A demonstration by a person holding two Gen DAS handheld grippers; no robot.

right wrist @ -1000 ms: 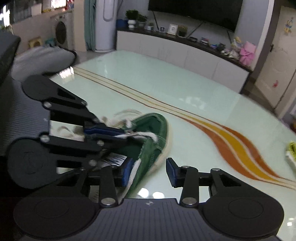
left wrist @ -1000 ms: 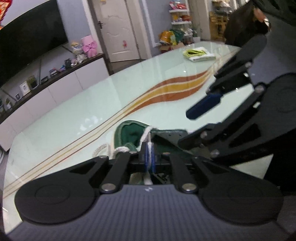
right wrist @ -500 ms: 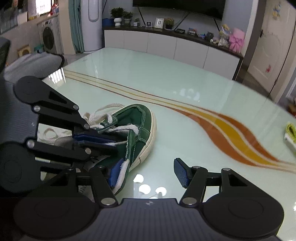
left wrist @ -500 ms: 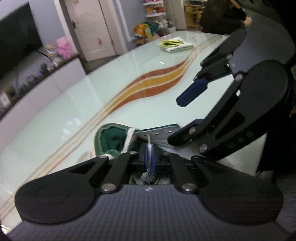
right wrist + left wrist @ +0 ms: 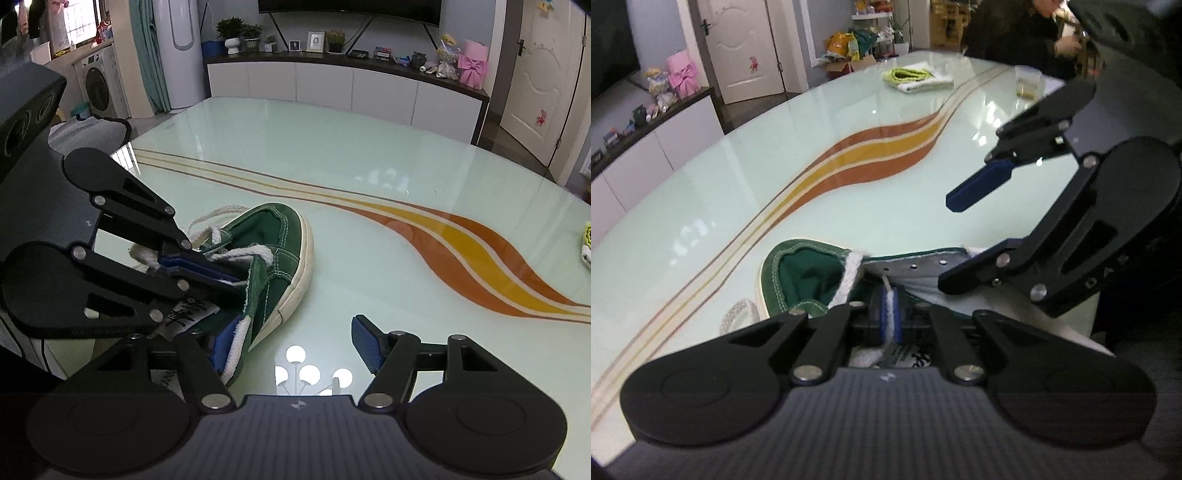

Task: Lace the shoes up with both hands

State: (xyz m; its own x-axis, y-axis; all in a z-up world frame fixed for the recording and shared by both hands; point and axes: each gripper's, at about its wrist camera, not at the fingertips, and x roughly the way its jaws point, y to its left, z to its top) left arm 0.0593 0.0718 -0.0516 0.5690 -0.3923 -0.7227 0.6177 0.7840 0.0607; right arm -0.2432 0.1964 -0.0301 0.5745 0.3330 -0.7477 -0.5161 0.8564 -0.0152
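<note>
A green shoe [image 5: 273, 254] with a cream sole lay on its side on a glossy pale-green counter [image 5: 369, 166], close to the near edge. Its opening faced away from the right camera, and its white lace [image 5: 243, 253] ran across the top eyelets, with a loose loop trailing on the counter behind the shoe.

The left tongs [image 5: 891, 314] were pressed shut on a stretch of lace, which stood upright between the blue pads directly in front of that camera, just over the shoe's tongue and grey inner lining. In the right view, these same tongs reached in from the left and met the shoe at its laced throat.

The right tongs [image 5: 295, 343] were spread wide apart and gripped nothing. Their left pad [image 5: 223, 341] lay against a strand of lace at the shoe's side, touching it; the right pad [image 5: 364, 343] hung free over bare counter, beside the sole.

Orange and yellow curved stripes [image 5: 461, 251] crossed the counter beyond the shoe. Farther off lay a folded yellow-green cloth [image 5: 916, 75], and a person in dark clothing [image 5: 1004, 29] sat at the far end.
</note>
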